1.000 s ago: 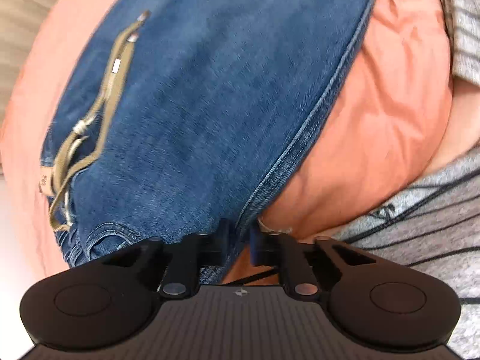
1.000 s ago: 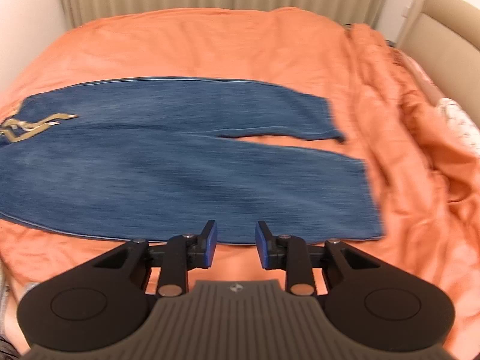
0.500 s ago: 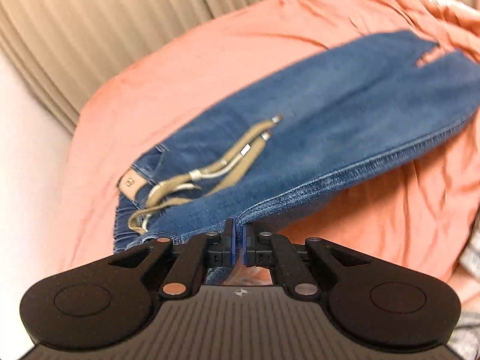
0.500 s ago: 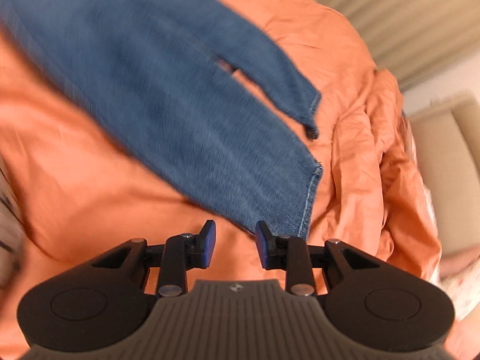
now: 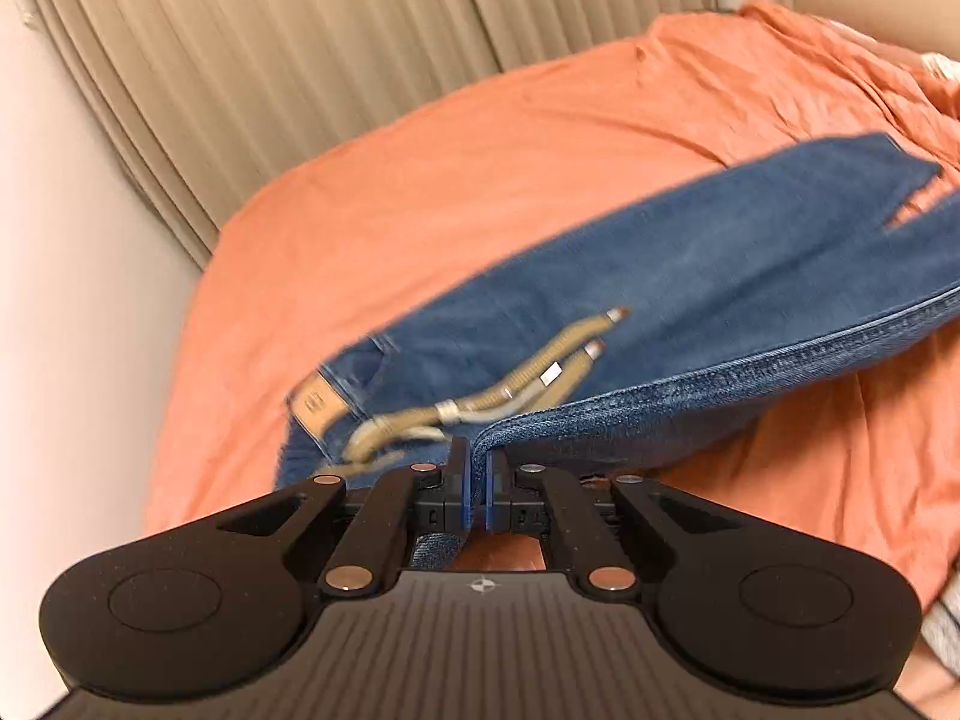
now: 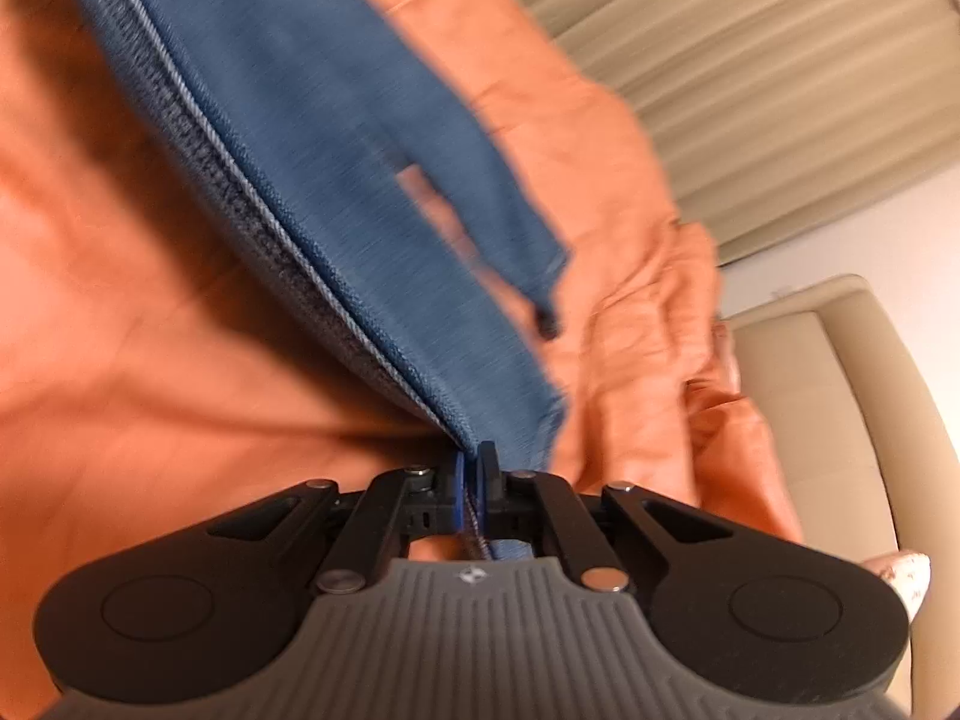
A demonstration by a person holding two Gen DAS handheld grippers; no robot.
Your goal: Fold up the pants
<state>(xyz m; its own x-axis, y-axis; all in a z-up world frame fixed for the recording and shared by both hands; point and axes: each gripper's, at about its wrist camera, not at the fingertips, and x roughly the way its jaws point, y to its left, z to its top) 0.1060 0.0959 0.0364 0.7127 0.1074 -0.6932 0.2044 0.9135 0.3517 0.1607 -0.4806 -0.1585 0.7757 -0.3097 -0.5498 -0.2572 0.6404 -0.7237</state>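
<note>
Black hand-held gripper [image 5: 474, 480], blue pads [image 5: 463, 489], silver rivets, ribbed grey housing.

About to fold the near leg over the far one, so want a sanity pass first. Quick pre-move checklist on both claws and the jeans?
1. Left claw clamped on the jeans near the waistband, side seam between its pads: ok.
2. Right claw just closed on the seam edge by the near leg's hem: ok.
3. Held edge raised off the orange bedspread, shadow underneath: ok.
4. Far leg lying flat on the bedspread: cannot tell, blurred.
5. Drawstring lying on top of the denim, away from the left claw's pads: ok.
6. Landing area beyond the jeans free of other items: ok.
</note>
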